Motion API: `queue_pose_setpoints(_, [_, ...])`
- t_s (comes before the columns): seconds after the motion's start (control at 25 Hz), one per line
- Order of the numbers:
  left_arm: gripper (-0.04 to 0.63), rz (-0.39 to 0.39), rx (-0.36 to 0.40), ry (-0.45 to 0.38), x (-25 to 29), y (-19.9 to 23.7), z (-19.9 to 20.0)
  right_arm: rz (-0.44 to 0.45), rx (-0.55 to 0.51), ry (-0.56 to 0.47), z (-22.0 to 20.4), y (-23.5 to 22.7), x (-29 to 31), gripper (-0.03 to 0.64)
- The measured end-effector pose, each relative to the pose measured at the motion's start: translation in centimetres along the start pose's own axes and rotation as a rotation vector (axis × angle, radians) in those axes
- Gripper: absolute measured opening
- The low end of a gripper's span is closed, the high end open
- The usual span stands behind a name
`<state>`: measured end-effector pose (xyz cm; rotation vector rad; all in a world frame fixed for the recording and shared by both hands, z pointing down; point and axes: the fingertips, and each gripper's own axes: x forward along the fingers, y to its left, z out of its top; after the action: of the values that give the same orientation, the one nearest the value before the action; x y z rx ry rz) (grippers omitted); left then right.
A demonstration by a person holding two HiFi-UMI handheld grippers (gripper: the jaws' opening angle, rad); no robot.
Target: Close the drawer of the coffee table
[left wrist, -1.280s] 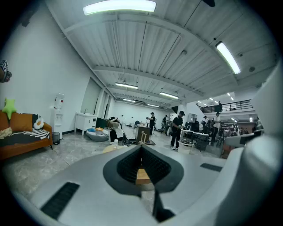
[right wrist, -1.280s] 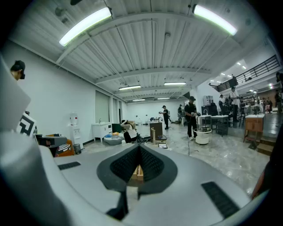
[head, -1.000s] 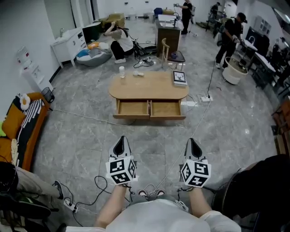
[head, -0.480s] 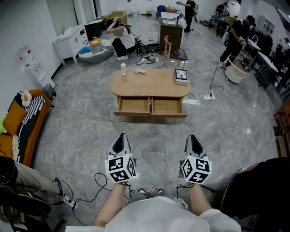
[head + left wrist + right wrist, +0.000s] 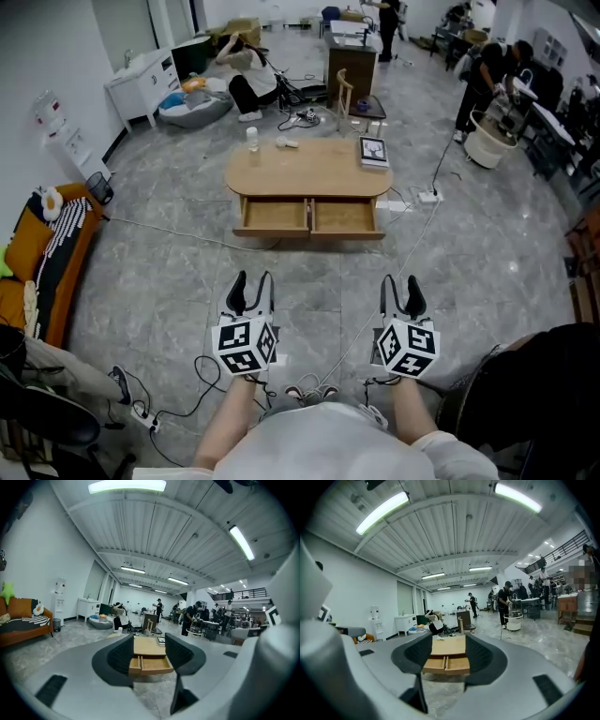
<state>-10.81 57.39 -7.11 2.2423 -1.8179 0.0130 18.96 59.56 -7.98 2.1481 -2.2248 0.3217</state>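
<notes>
The oval wooden coffee table [image 5: 307, 169] stands on the grey floor some way ahead of me. Both of its front drawers are pulled out, the left drawer [image 5: 272, 217] and the right drawer [image 5: 345, 217], and both look empty. My left gripper [image 5: 251, 286] and right gripper [image 5: 401, 289] hover side by side over the floor, well short of the table. Their jaws have just been opening, and both are open with nothing between them. The left gripper [image 5: 149, 653] frames the open drawers [image 5: 150, 664] far off between its jaws. The right gripper [image 5: 448, 654] frames the same drawers [image 5: 446, 663].
A book [image 5: 373, 152] and a small bottle [image 5: 252, 141] lie on the tabletop. Cables [image 5: 187, 239] cross the floor, and a power strip [image 5: 429, 198] lies right of the table. An orange sofa [image 5: 37, 262] lines the left wall. A person sits on the floor [image 5: 246, 80] behind.
Both grippers' jaws have gone from shut to open. The hands have stayed where they were, short of the table.
</notes>
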Motion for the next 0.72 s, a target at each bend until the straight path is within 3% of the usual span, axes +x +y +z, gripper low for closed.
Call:
queue_pose_setpoints(0.56, [0.439, -0.018, -0.020, 0.009, 0.4, 2.5, -0.3, -0.017, -0.042, -0.009, 0.0, 1.3, 0.7, 0.426])
queue_pose_setpoints(0.72, [0.479, -0.031, -0.001, 0.022, 0.4, 2.9, -0.4, -0.017, -0.060, -0.019, 0.2, 1.9, 0.7, 0.489])
